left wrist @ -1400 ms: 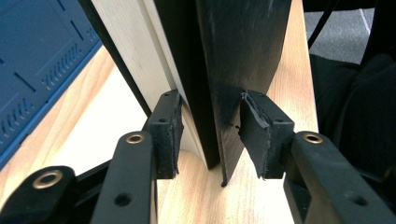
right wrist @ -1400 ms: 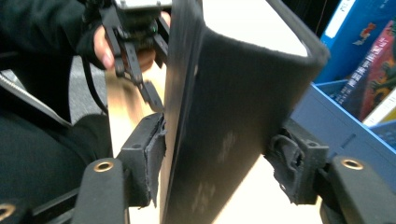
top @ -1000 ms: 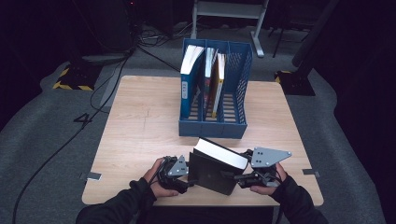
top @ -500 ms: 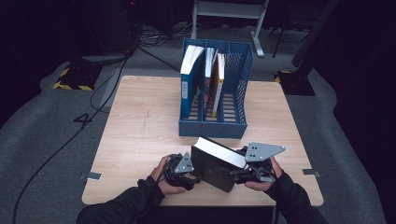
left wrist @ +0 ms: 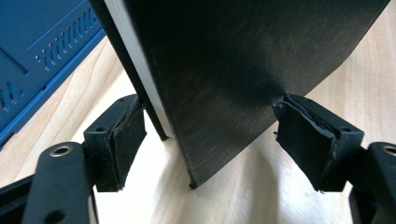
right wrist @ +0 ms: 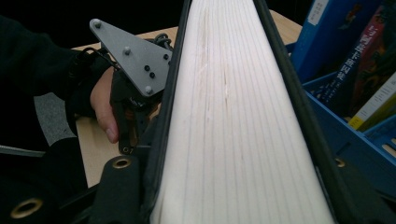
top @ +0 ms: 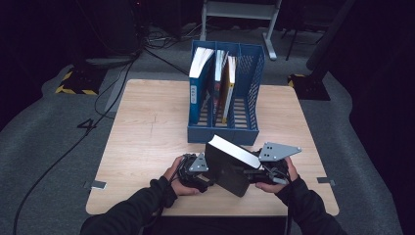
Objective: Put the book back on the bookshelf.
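Since the earlier frames my left claw [top: 208, 172] has slid in toward the book [top: 230, 169], and its jaws have just been opening; the book's lower corner now sits between them. In the left gripper view both pads [left wrist: 122, 140] stand clear of the black cover, a gap on each side, so that claw is apart and not gripping. The book's corner rests on the table [left wrist: 261, 182] just ahead of the pads.

My right claw [top: 254, 172] has barely shifted, and its jaws have just been closing. In the right gripper view the book's page edge [right wrist: 233, 116] runs straight up between the two jaws, the covers hard against them, so I read that claw as clamped on the book. The book stands tilted on its corner between my two claws, spine side down toward the left one.

Beyond the book, just past both claws, stands the blue file rack [top: 249, 73], with several books [top: 200, 68] upright in its left and middle compartments.
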`<move>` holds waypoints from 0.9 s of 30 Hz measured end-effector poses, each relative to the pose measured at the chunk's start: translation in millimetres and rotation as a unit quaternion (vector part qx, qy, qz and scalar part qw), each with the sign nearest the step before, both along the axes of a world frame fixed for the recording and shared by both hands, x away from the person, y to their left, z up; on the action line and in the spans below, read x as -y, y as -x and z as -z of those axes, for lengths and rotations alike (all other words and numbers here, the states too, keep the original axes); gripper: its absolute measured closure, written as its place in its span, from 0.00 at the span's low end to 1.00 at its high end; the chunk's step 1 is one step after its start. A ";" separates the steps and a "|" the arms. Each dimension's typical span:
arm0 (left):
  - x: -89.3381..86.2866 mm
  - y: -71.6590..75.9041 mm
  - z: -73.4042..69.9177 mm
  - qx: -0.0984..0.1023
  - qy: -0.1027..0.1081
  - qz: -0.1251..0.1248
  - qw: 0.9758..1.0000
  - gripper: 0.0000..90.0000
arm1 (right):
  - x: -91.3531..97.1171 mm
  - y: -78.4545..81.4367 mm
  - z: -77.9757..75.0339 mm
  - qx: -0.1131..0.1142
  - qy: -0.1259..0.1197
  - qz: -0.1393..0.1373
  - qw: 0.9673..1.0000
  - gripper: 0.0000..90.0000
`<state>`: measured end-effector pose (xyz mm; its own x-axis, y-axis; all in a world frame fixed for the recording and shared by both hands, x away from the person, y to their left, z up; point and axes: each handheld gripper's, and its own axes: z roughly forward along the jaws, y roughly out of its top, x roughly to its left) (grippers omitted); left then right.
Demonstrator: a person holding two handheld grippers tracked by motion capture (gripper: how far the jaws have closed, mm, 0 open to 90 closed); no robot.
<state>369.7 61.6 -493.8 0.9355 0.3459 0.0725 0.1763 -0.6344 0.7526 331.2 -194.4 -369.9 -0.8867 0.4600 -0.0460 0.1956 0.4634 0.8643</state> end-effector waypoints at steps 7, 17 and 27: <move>1.2 -4.8 5.5 -0.003 -0.048 -0.030 0.998 0.23 | 14.2 -5.2 -1.3 -0.003 0.001 0.008 1.000 0.56; -55.2 11.5 -0.5 -0.026 -0.057 -0.075 0.995 0.22 | 31.3 -5.0 -5.7 -0.015 0.001 0.026 1.000 0.57; -100.3 7.2 8.3 -0.064 -0.027 -0.129 0.989 0.21 | 39.0 -3.6 -15.0 -0.018 0.012 0.044 0.999 0.58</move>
